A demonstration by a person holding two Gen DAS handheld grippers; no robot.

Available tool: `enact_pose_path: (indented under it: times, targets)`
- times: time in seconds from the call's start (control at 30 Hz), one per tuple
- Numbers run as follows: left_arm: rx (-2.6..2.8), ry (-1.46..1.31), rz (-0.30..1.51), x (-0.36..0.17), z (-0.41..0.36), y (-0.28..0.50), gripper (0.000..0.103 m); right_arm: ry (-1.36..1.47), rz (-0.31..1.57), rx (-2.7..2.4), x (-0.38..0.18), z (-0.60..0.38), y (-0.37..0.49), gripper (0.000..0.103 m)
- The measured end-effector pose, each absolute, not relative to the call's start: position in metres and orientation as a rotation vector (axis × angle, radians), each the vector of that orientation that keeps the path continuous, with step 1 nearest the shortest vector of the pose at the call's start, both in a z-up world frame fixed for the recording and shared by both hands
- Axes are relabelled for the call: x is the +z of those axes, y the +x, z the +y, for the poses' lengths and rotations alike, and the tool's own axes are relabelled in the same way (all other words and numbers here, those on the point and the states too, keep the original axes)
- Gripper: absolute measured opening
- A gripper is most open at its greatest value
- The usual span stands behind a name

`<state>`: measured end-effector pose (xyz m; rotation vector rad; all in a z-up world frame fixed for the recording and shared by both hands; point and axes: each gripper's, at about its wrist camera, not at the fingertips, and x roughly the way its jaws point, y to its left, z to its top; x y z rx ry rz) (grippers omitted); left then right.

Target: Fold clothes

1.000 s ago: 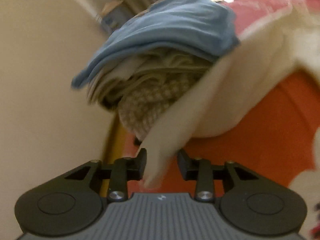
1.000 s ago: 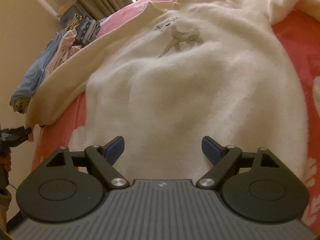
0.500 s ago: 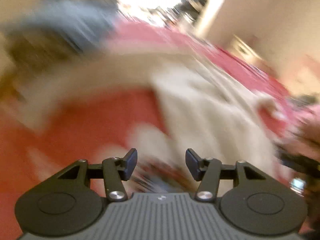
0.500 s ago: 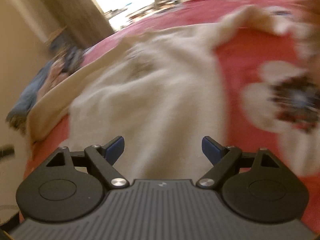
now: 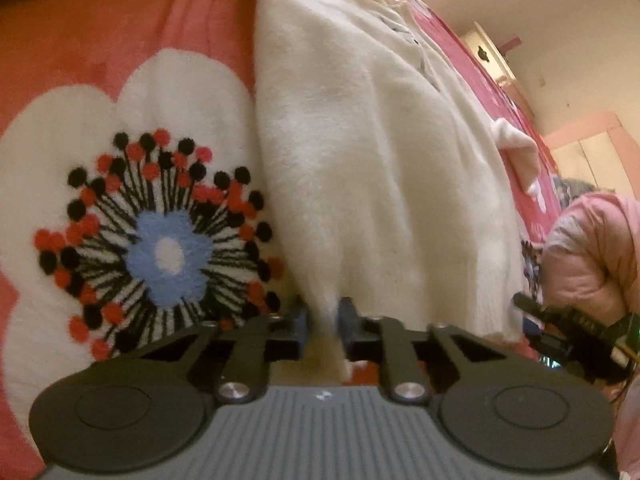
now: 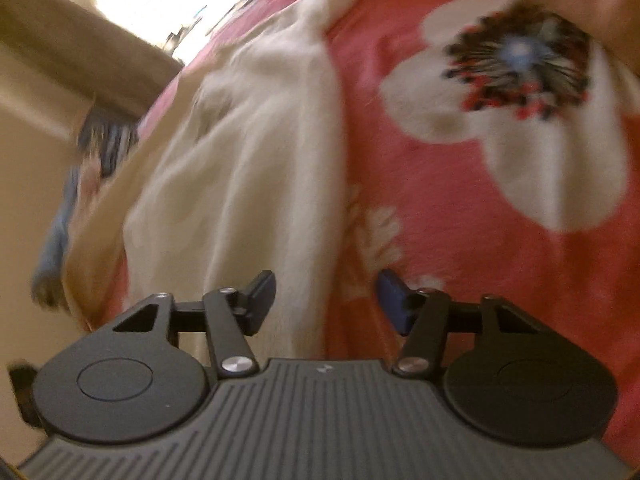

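We have the cream sweater (image 5: 360,152) lying flat on the bed (image 5: 120,20), which carries a pink cover w/ large white flower prints.

**Tool state**
- Left tool (image 5: 323,316): jaws have just been closing; now pinched on a fold of the sweater's hem edge, fabric visible between the pads.
- Right tool (image 6: 326,292): jaws have just been closing too, but stand part open. The sweater's right side edge lies between them; pads do not press on it yet.

**Orientation of the garment**
- Long axis runs from the hem, next to both tools, away toward the neckline at the far end of the bed.
- Front faces up; a grey print shows faintly on the chest (image 5: 420,56).
- One sleeve cuff (image 5: 516,148) lies out to the right side in the left wrist view.

**Risks, as we judge them**
1. Left pinch looks shallow, near the very edge. Thick fleece may slip out on lift → hem drops, fold goes crooked.
2. Right tool may close on the cover along w/ the sweater, since its right finger (image 6: 394,300) sits over the pink cover. Result: cover lifts too.
3. Uneven grip heights btwn tools → skewed fold line.
4. Right wrist view is blurred; exact edge position there is uncertain.

A pink sleeve of the person (image 5: 592,248) is near the right tool, clear of the garment.
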<state>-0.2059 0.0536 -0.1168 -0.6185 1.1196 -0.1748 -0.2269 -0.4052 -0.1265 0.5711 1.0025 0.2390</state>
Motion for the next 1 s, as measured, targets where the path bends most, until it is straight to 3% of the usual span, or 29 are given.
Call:
enact_pose_path:
  times: [0.03,0.07,0.33,0.43,0.63,0.83,1.0]
  targets:
    - [-0.166,-0.619,1.114,-0.117,0.053,-0.205,0.011,0.51,1.005,0.236,-0.125,-0.398,-0.225,0.022]
    - [-0.164,-0.62,1.106,-0.115,0.054,-0.205,0.01,0.477,1.002,0.237,-0.122,-0.393,-0.223,0.009]
    - [-0.191,-0.673,1.001,-0.027,0.115,-0.239,0.007,0.577,0.885,0.246,-0.039,-0.426,-0.242,0.006]
    - [-0.172,-0.622,1.073,-0.039,0.118,-0.242,0.007,0.531,0.965,0.234,-0.046,-0.423,-0.244,0.006]
    - [-0.118,-0.607,1.215,-0.101,0.108,-0.233,0.007,0.576,1.118,0.146,-0.118,-0.429,-0.241,0.006]
    - [-0.18,-0.555,1.117,-0.036,0.109,-0.252,0.007,0.525,1.033,0.222,-0.046,-0.426,-0.258,0.005]
    - [-0.178,-0.459,1.234,-0.074,0.099,-0.254,0.007,0.45,1.119,0.193,-0.063,-0.426,-0.255,0.006]
